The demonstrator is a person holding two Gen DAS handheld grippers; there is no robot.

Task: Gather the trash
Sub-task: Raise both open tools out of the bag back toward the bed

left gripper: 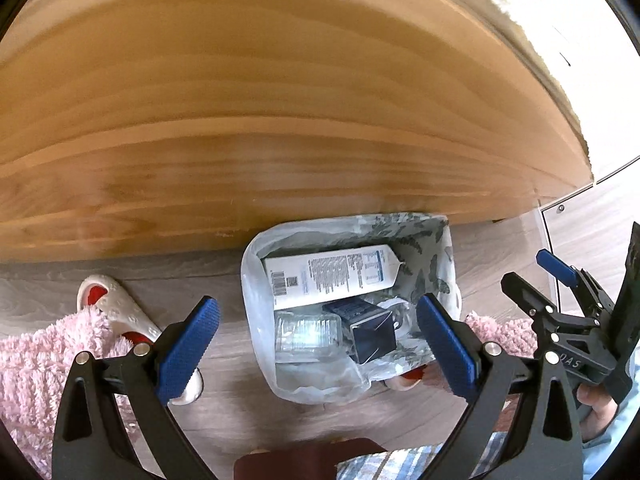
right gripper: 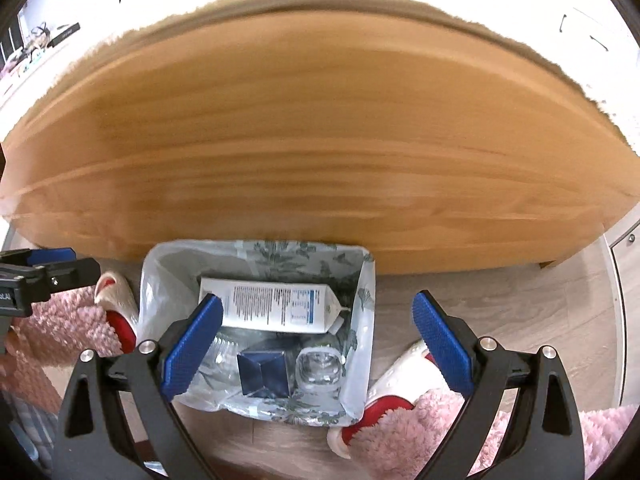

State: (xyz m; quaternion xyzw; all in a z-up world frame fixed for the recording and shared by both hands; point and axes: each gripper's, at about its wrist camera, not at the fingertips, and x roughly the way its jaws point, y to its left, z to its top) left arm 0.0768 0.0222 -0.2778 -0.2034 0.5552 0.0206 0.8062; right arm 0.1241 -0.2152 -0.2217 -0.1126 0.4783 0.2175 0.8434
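Thin, crinkly translucent plastic bag at lower centre, holding a white carton, looks light and floppy, best pinched at its rim; both the left gripper and the right gripper gape empty.

Blue-padded black tongs, a leaf-printed bin liner, a white-and-blue carton, fluffy pink rug.

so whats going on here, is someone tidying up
Yes, trash is being collected. A person holds a claw in each hand above a small bin lined with a clear plastic bag, which stands on the floor against a wooden panel. The left claw and right claw are both open and empty. Already in the bin lie a white printed carton, a dark blue box and a clear plastic container.
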